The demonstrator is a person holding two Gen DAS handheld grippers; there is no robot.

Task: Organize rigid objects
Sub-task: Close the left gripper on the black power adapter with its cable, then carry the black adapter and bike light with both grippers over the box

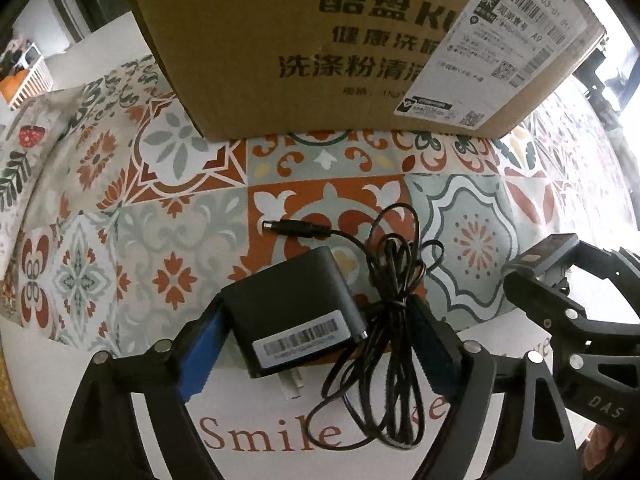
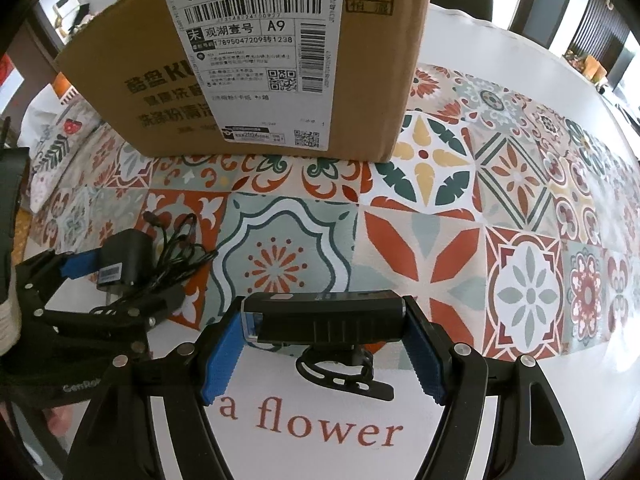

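While my left gripper (image 1: 316, 344) clamps the black power adapter (image 1: 292, 312) with its tangled cord (image 1: 392, 300), my right gripper (image 2: 324, 344) grips the black bike light (image 2: 328, 320); both sit low over the patterned counter (image 2: 440, 220), near the cardboard box (image 2: 248, 60), whose inside I cannot see

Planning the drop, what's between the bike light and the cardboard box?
Only bare patterned tablecloth lies between bike light and cardboard box, per the right wrist view.

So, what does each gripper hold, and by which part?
The left gripper holds the black power adapter by its body sides, cable bundle included. The right gripper holds the black bike light by its two ends.
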